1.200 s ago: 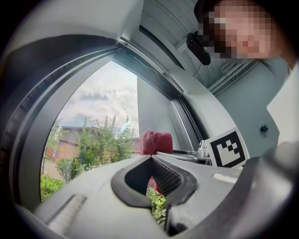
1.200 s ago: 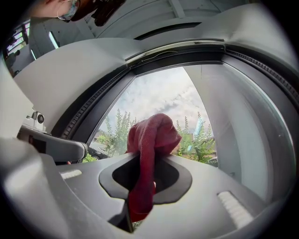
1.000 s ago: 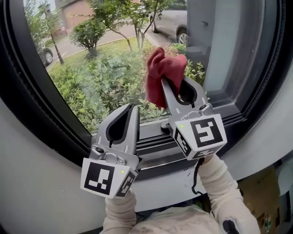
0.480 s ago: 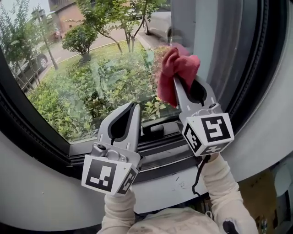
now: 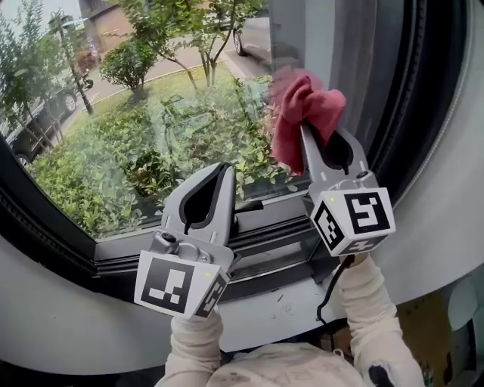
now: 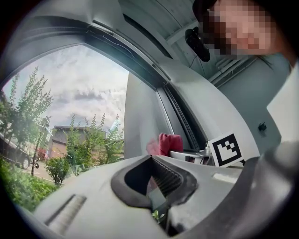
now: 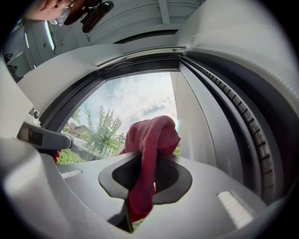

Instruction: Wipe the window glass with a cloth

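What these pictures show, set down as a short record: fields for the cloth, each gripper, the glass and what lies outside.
cloth: red cloth, bunched, held up by the right side of the pane
right gripper: right gripper shut on the cloth, pointing at the glass
left gripper: left gripper with jaws together and nothing between them, lower and further left, its tip over the window frame
glass: window glass, set in a dark frame
outside: shrubs, trees, a grey car
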Motion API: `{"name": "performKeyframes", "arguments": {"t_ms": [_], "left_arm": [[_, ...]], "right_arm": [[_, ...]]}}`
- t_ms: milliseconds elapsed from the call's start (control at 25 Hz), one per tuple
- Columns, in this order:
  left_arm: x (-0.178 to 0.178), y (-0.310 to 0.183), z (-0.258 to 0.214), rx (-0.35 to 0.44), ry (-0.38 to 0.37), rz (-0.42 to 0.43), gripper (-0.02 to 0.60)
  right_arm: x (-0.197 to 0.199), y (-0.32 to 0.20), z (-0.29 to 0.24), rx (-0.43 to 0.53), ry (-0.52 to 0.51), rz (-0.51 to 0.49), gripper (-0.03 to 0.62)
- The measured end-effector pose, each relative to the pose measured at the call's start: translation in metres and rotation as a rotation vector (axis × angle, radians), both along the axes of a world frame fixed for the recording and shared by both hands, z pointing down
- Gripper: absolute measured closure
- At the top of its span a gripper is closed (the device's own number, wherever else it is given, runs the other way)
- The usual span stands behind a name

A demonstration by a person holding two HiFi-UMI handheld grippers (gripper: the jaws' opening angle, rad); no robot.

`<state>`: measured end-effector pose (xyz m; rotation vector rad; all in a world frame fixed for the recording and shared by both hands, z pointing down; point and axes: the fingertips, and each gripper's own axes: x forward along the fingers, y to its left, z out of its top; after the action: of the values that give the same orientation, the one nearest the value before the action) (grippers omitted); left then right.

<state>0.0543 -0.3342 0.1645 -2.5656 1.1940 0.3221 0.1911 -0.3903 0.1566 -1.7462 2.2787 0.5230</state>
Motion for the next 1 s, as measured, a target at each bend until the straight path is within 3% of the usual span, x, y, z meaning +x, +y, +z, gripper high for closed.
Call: {"name": "performKeyframes", "arguments": {"t_ms": [560,1000], "left_arm": [[-0.019,-0.006,0.003,-0.022,-0.008,-0.026,0.581],[-0.086,0.011,0.001,-0.020,0.017,-0.091,0.581]], "right_arm": [[-0.009,0.000,0.034,-0.016,-0.028,-0.001,0.510],[-0.112,0.021,0.026,0.002,0.027,-0.096,0.510]]}}
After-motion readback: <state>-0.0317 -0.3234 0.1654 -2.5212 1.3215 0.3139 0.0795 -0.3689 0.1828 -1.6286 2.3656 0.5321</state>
